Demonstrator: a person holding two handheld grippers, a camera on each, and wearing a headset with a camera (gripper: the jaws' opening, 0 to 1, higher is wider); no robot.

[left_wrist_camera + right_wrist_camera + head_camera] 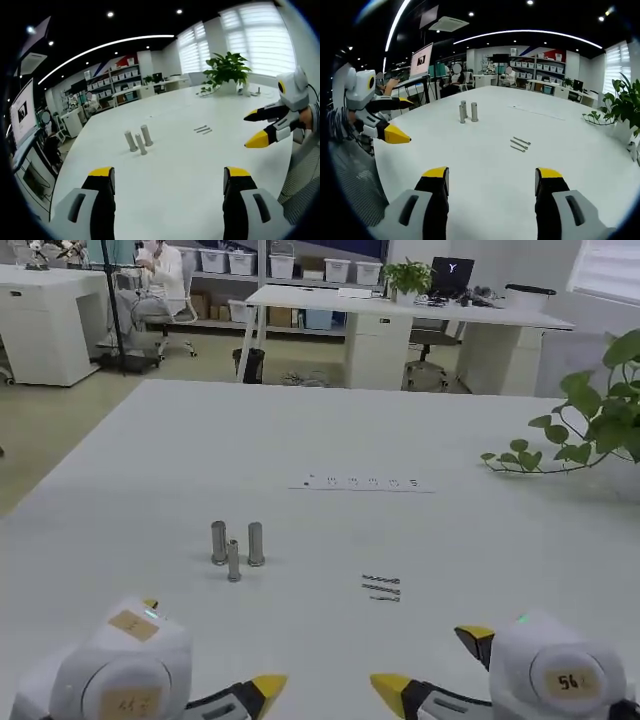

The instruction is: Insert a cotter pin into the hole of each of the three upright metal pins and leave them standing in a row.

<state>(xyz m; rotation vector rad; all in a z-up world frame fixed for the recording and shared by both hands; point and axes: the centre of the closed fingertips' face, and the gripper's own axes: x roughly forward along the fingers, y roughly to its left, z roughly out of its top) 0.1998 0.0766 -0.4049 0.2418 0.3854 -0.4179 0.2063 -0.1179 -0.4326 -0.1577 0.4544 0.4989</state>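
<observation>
Left gripper (167, 175), right gripper (492, 174): lower frame, jaws spread, empty. Three metal pins (233, 558): upright, clustered, centre-left. Three cotter pins (381, 587): flat on table (450, 540), centre-right.

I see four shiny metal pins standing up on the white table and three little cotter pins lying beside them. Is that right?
No. Three shiny upright metal pins stand on the white table, not four, as the head view shows. The three thin cotter pins do lie flat beside them.
</observation>
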